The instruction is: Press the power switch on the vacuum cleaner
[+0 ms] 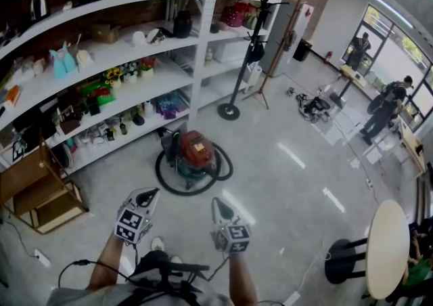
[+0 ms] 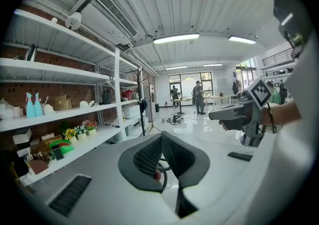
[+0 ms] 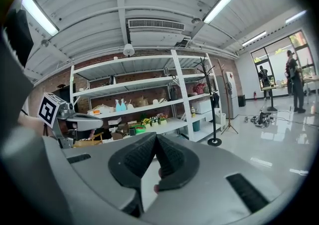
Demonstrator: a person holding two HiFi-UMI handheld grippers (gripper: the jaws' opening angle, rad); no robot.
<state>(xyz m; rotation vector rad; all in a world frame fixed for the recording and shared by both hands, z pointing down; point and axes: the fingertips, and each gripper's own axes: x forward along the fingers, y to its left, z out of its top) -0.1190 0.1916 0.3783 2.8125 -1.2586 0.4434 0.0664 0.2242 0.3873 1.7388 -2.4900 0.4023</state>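
2 tools low in the frame, my left gripper (image 1: 147, 196) and right gripper (image 1: 218, 206), both pinched shut and empty, I'd guess ready for poking. The vacuum cleaner (image 1: 196, 151) sits mid-frame, well apart from both.

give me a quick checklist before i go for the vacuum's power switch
1. Vacuum cleaner in view on the floor: ok.
2. Power switch spotted on it: cannot tell, too small in the head view.
3. Left gripper fingers together, holding nothing: ok.
4. Right gripper fingers together, holding nothing: ok.
5. Vacuum within reach: not ok, both grippers are well short of it.
6. Approach path: not ok, the black hose coils on the floor around the vacuum's near side.
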